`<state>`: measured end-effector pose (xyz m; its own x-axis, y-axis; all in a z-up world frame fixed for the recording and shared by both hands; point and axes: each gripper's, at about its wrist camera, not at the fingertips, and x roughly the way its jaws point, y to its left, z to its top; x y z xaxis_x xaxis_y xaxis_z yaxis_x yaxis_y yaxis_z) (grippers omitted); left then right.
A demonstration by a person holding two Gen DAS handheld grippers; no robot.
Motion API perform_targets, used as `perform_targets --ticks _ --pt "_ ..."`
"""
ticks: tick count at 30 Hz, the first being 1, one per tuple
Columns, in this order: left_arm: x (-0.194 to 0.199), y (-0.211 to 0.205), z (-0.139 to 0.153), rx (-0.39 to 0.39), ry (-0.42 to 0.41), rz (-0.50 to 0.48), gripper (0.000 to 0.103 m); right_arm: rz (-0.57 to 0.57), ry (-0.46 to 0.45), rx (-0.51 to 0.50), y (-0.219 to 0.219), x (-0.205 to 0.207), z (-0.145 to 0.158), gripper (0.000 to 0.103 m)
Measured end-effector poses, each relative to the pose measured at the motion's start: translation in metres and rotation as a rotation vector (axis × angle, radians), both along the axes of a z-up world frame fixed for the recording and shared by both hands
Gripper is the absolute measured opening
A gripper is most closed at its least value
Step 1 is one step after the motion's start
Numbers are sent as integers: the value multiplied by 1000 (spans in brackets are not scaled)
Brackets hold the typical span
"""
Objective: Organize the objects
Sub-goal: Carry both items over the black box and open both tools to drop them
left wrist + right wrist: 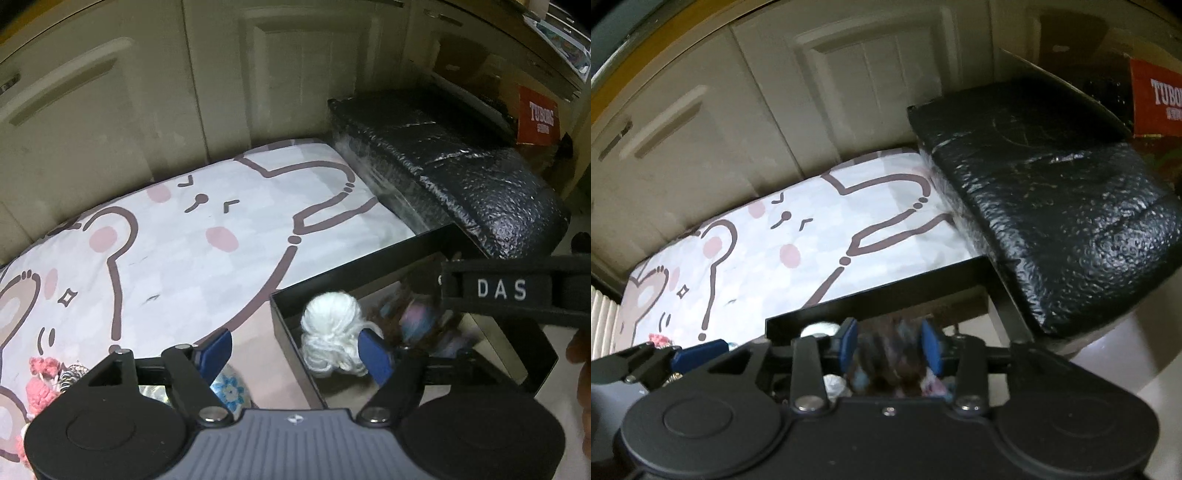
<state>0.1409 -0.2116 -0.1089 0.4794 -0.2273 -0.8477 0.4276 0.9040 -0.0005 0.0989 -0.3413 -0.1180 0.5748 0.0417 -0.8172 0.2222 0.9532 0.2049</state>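
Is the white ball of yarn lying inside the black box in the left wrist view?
Yes, the white ball of yarn sits within the black box, against its near-left corner.

Two black handheld grippers with blue pads

The left gripper has a ribbed grey body and silver screws; the right gripper is marked "DAS".

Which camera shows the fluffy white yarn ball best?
The left wrist view: the white yarn ball sits whole in the black box. The right wrist view shows only a white sliver behind the box wall.
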Motion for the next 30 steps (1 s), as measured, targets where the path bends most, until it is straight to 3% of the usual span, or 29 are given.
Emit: perform_targets --ticks 11,16,23,30 --pt "-6 4 6 -4 30 10 76 -56 10 -9 -19 -15 9 41" --pt "-6 10 7 -18 46 30 76 -34 95 20 -30 -23 5 33" --pt "-4 18 7 -28 66 42 76 18 230 -95 -20 -15 -23 18" --pt "-1 22 3 -36 92 35 76 41 202 -103 -6 5 -38 12"
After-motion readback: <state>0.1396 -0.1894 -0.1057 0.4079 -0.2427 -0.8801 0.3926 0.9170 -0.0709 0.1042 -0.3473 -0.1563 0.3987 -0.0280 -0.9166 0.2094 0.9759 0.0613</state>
